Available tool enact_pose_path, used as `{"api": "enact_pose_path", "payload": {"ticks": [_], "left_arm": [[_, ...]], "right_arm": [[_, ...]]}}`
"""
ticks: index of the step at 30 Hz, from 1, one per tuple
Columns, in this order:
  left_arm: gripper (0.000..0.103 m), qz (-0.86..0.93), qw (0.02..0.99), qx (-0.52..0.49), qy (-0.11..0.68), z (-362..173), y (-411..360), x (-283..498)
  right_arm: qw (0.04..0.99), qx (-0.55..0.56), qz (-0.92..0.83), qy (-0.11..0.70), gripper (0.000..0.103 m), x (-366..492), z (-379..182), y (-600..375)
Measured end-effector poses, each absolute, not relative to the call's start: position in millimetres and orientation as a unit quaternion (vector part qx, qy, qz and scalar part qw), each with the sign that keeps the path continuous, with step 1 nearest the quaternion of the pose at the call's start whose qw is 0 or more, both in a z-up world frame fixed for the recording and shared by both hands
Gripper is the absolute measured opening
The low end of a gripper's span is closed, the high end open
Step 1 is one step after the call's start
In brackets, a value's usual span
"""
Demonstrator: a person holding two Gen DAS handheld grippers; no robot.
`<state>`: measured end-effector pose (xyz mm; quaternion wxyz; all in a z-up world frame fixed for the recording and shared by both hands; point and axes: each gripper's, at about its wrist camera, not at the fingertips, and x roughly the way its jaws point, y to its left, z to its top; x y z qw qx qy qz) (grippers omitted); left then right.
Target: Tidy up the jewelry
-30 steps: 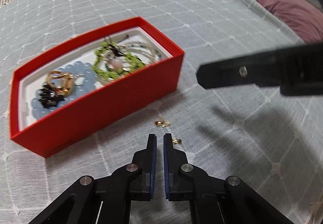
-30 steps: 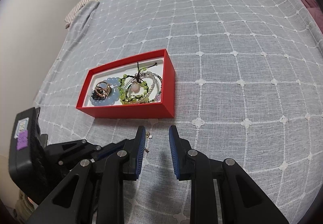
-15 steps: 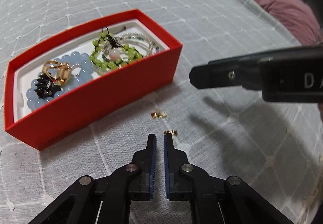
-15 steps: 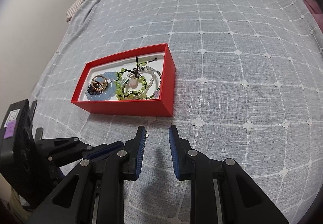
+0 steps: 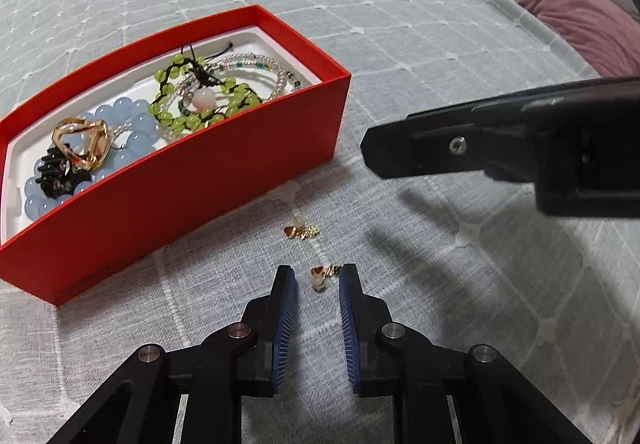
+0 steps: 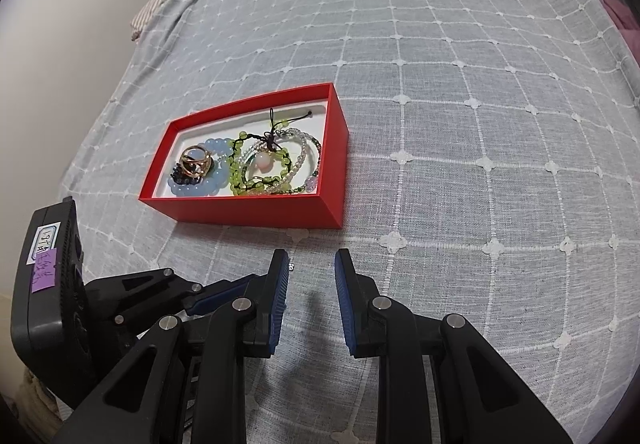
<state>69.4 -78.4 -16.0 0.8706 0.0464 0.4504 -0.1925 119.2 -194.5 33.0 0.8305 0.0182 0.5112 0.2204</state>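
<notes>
A red box lies on the grey bedspread, also in the right wrist view. It holds a blue bead bracelet, a green bead bracelet, a gold ring and a black piece. Two small gold earrings lie on the cloth in front of the box: the near earring sits between my left fingertips, the far earring a little beyond. My left gripper is open around the near earring. My right gripper is open and empty, above the cloth right of the left one.
The bed is covered by a grey spread with a white grid. A pink pillow lies at the far right. The bed's left edge and a white wall are beyond the box. The right gripper's finger hangs above the cloth.
My left gripper has opened from nearly shut and its tips now flank the near earring. The right gripper has stayed open and shifted slightly.
</notes>
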Motion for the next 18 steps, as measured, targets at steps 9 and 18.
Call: {"api": "enact_pose_path", "payload": {"ticks": [9, 18], "left_arm": [[0.002, -0.189, 0.876, 0.044, 0.441, -7.4, -72.0, 68.7], [0.002, -0.165, 0.886, 0.010, 0.433, 10.9, -40.4, 70.6]], "right_arm": [[0.821, -0.009, 0.242, 0.516, 0.026, 119.6, 19.3, -183.6], [0.819, -0.057, 0.264, 0.506, 0.026, 118.4, 8.6, -173.3]]}}
